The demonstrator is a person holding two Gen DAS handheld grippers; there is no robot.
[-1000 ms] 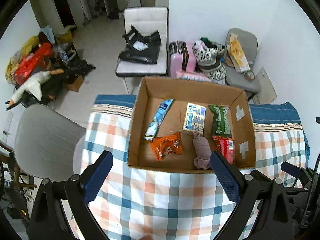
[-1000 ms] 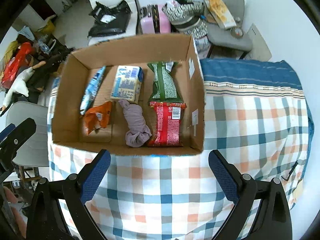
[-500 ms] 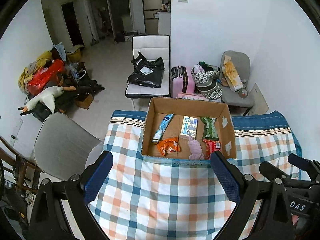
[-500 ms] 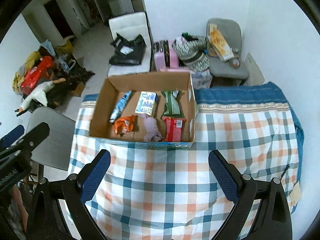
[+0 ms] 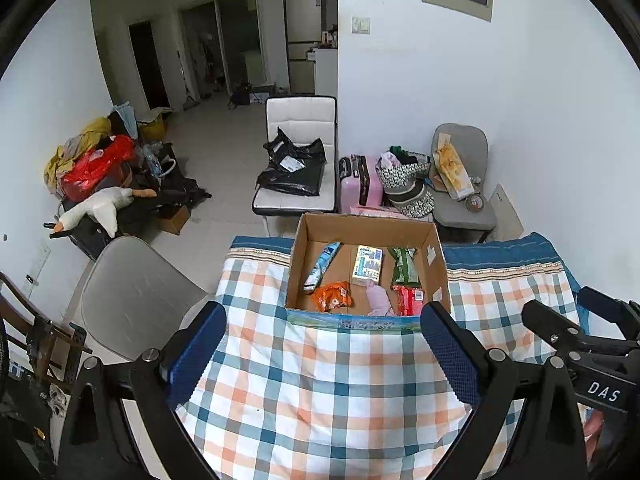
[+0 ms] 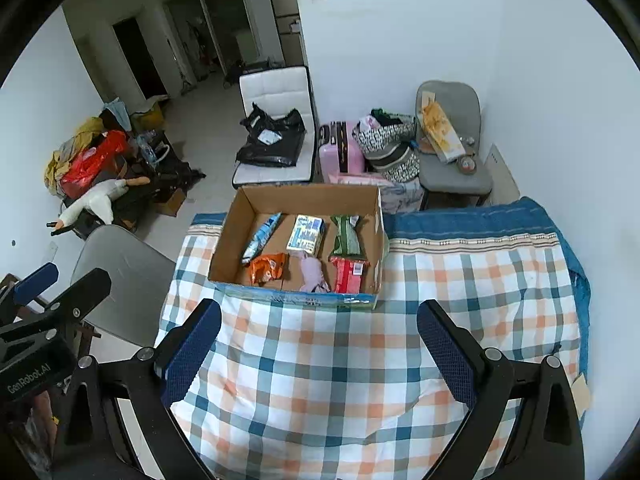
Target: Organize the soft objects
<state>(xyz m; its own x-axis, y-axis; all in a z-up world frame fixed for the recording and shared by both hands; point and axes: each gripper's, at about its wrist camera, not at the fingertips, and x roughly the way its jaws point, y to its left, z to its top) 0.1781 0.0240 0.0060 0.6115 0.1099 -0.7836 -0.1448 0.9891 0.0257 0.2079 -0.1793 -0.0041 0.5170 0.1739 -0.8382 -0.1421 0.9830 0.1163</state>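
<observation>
Both grippers hang over the checked cloth with nothing between their pads. From the left wrist view, the left gripper has its blue fingers spread wide above the checked tablecloth. Beyond them sits the cardboard box, holding a blue tube packet, a pale tissue pack, a green packet, an orange snack bag, a pink cloth bundle and a red packet.

From the right wrist view, the right gripper is likewise wide apart and empty, well short of the box. The pink bundle lies between the orange bag and the red packet. A grey chair stands beside the table.
</observation>
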